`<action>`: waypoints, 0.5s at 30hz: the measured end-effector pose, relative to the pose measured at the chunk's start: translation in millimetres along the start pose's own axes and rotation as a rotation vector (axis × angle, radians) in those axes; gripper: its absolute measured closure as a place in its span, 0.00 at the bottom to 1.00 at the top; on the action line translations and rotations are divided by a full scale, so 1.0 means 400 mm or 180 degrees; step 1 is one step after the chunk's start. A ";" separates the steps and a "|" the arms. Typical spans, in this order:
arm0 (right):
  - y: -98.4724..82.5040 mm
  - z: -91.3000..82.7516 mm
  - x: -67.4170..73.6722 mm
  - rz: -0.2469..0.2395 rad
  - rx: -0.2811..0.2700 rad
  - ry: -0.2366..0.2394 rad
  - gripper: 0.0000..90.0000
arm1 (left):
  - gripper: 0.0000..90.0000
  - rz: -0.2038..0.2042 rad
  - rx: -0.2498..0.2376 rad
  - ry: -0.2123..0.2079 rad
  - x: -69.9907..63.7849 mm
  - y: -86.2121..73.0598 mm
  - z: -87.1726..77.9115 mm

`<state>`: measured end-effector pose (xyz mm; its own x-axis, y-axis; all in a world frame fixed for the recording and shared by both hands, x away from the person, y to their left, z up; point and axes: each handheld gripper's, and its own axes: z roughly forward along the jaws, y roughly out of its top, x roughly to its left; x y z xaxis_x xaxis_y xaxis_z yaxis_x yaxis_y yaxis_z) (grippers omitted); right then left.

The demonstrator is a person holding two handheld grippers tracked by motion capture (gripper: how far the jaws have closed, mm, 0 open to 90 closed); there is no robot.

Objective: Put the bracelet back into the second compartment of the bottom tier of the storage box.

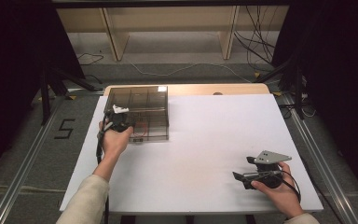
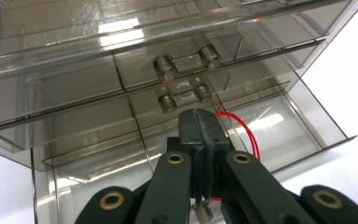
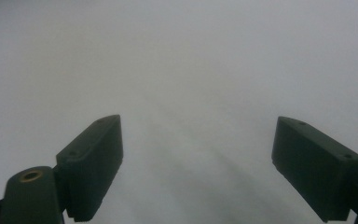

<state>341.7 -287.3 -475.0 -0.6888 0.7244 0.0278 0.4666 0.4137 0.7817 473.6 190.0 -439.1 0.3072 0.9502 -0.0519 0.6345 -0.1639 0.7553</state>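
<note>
White rectangular table (image 1: 205,154) carries a smoky clear-plastic compartment box (image 1: 142,112) at its far left, where the left gripper (image 2: 201,128), jaws pressed together, possibly pinches the lid's edge beside a red wire (image 2: 247,133); right gripper (image 3: 198,168) gapes empty.

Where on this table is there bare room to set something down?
Bare white table spans from the clear compartment box to the right gripper, plus the far right corner. It is crowded at the box, where the left gripper sits.
</note>
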 end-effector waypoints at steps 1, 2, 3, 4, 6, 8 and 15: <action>0.000 0.001 0.000 0.0004 -0.0008 0.0004 0.19 | 1.00 0.0010 -0.0008 0.0004 0.000 0.000 0.001; 0.000 0.001 0.000 0.0001 -0.0007 0.0005 0.19 | 1.00 0.0012 -0.0007 0.0009 0.000 0.001 0.002; 0.000 0.000 0.000 0.0002 0.0001 0.0000 0.19 | 1.00 0.0017 -0.0007 0.0015 0.000 0.001 0.004; 0.000 0.000 0.000 0.0002 0.0001 0.0000 0.19 | 1.00 0.0021 -0.0007 0.0021 0.000 0.000 0.005; 0.000 0.000 0.000 0.0000 0.0002 0.0002 0.19 | 1.00 0.0029 -0.0005 0.0030 0.000 0.000 0.007; 0.000 0.000 0.000 0.0000 0.0003 0.0002 0.19 | 1.00 0.0037 -0.0008 0.0037 0.001 0.000 0.009; 0.000 0.000 0.001 -0.0002 0.0003 0.0005 0.19 | 1.00 0.0092 0.0033 0.0077 -0.001 -0.005 0.019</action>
<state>341.6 -287.1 -475.1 -0.6899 0.7233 0.0284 0.4668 0.4146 0.7811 477.7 188.0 -445.5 0.3084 0.9511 -0.0141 0.6329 -0.1941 0.7495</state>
